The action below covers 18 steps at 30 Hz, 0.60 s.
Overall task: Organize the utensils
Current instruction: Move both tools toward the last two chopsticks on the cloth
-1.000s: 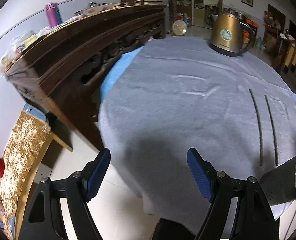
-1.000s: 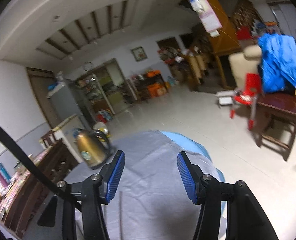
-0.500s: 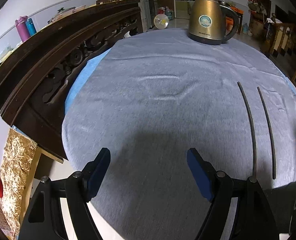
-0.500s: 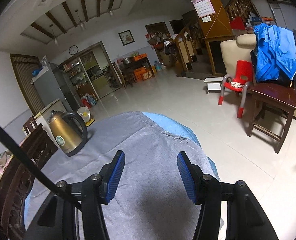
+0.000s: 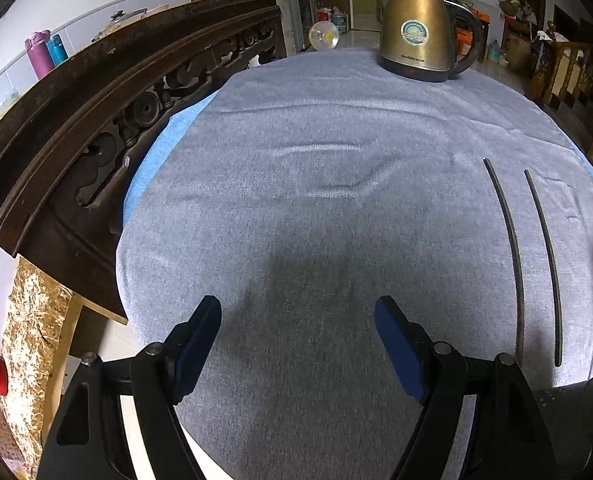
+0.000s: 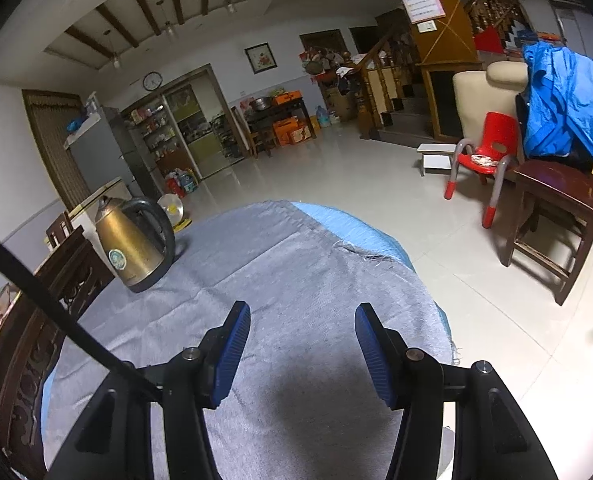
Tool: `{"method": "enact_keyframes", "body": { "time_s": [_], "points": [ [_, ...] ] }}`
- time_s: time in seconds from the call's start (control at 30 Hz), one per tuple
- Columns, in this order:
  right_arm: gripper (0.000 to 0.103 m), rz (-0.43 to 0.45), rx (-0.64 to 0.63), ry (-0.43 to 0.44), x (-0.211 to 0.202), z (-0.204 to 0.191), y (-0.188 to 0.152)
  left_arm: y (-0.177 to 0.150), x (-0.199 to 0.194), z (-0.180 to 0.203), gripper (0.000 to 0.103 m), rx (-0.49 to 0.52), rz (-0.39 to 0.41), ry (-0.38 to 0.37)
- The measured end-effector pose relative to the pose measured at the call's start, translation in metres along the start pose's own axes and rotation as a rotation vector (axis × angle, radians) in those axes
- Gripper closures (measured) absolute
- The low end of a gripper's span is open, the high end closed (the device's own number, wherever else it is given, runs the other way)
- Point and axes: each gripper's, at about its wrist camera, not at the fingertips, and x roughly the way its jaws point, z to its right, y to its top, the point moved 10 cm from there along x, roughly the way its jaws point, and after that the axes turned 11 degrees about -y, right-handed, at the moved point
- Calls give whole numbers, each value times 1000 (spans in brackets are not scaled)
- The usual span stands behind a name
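Two dark chopsticks [image 5: 512, 248] lie side by side, apart, on the grey cloth of the round table [image 5: 316, 184], in the left wrist view at the right. My left gripper [image 5: 298, 344] is open and empty, low over the cloth's near edge, left of the chopsticks. My right gripper [image 6: 302, 344] is open and empty above the table [image 6: 280, 280]. The chopsticks do not show in the right wrist view.
A brass electric kettle [image 5: 420, 28] stands at the table's far edge; it also shows in the right wrist view [image 6: 130, 242]. A dark carved wooden sideboard [image 5: 96, 112] runs along the table's left side. A black cable [image 6: 56, 312] crosses the right wrist view. A wooden chair [image 6: 556, 208] stands on the floor to the right.
Both grippers have tilted down and moved forward over the table. The chopsticks and kettle now sit lower and nearer in view. Jaws stay open.
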Motion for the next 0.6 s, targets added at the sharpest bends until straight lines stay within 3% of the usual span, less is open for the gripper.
{"method": "enact_keyframes", "body": {
  "time_s": [0.27, 0.5, 0.6],
  "points": [
    [45, -70, -61, 64, 19, -24, -13, 9, 7, 4, 23, 23, 0, 19],
    [45, -224, -180, 232, 47, -79, -39, 38, 22, 7, 23, 75, 13, 37],
    [45, -266, -223, 296, 57, -107, -46, 58, 30, 22, 23, 120, 19, -6]
  ]
}}
